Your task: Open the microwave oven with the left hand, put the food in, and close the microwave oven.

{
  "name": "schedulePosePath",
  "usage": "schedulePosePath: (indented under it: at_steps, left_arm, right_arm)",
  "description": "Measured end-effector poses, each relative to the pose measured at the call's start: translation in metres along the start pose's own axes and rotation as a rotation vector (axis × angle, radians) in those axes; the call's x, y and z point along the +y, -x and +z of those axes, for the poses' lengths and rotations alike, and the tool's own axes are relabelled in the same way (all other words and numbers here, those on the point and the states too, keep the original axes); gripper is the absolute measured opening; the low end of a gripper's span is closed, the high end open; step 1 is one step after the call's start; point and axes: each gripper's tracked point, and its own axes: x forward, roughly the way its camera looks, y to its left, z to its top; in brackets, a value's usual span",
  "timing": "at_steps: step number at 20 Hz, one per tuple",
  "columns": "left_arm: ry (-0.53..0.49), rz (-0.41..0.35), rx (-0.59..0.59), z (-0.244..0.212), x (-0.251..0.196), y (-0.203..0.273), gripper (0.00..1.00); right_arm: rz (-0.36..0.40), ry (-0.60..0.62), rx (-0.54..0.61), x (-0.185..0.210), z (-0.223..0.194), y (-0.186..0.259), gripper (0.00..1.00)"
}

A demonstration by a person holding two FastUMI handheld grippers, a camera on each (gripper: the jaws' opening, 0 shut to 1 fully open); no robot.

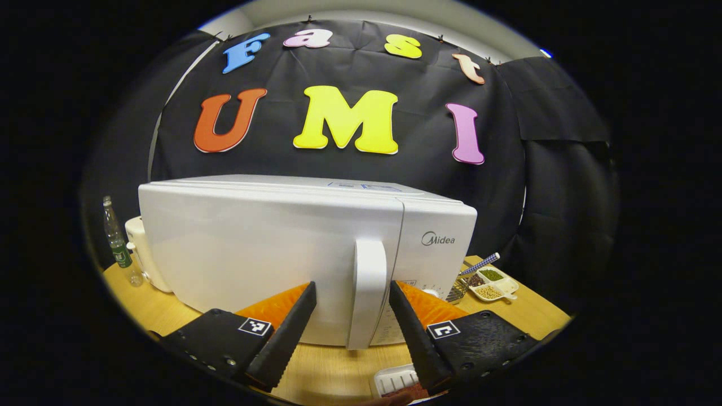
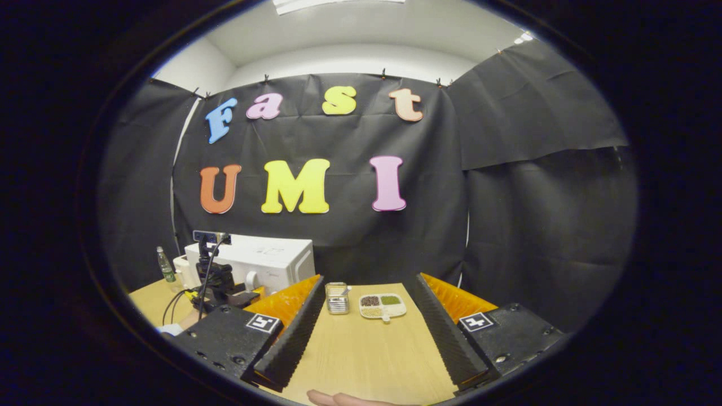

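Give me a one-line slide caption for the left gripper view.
Left tongs open, fingers either side of the closed microwave's door handle, ready to grasp it.

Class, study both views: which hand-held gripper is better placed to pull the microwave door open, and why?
Left. The left hand-held gripper is open with its fingers on either side of the microwave's door handle. The right hand-held gripper is open over bare table, with the microwave far off.

left claw (image 1: pixel 351 321) spread wide; door handle (image 1: pixel 368 293) between its fingers (untouched); microwave (image 1: pixel 271 248) shut
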Motion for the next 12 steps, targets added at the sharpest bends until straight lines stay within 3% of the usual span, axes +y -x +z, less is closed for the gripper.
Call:
schedulePosePath:
  at_steps: [1, 2, 3, 4, 5, 7, 8, 9, 10, 12]
  left_arm:
    - [-0.031, 0.021, 0.001, -0.003, 0.004, -0.001, 0.70]
    - [-0.045, 0.025, 0.006, -0.006, 0.005, -0.002, 0.67]
    - [-0.033, -0.011, 0.009, -0.006, -0.003, -0.001, 0.65]
    - [-0.008, -0.050, 0.019, -0.009, -0.012, -0.001, 0.47]
    - [-0.008, -0.053, 0.037, -0.012, -0.012, -0.001, 0.26]
    - [-0.016, -0.042, 0.045, -0.014, -0.010, 0.000, 0.24]
    - [-0.012, -0.043, 0.042, -0.013, -0.010, 0.001, 0.24]
    - [0.001, -0.048, 0.045, -0.014, -0.010, 0.002, 0.14]
    - [0.005, -0.055, 0.056, -0.015, -0.011, 0.004, 0.15]
    - [0.000, -0.058, 0.053, -0.014, -0.011, 0.002, 0.15]
  right_arm:
    - [0.015, -0.009, -0.004, 0.003, 0.000, -0.002, 1.00]
    - [0.025, -0.014, -0.005, 0.004, -0.003, -0.003, 1.00]
    - [0.031, -0.015, -0.004, 0.006, -0.004, -0.005, 0.91]
    - [0.031, -0.013, -0.003, 0.006, -0.006, -0.006, 1.00]
    - [0.031, -0.011, -0.003, 0.007, -0.006, -0.006, 0.90]
    - [0.031, -0.013, 0.002, 0.008, -0.007, -0.006, 0.90]
    - [0.028, -0.012, 0.003, 0.008, -0.008, -0.007, 1.00]
    - [0.025, -0.008, 0.004, 0.007, -0.008, -0.006, 0.90]
    - [0.020, -0.006, 0.003, 0.005, -0.009, -0.006, 1.00]
    - [0.014, 0.000, 0.002, 0.004, -0.009, -0.003, 1.00]
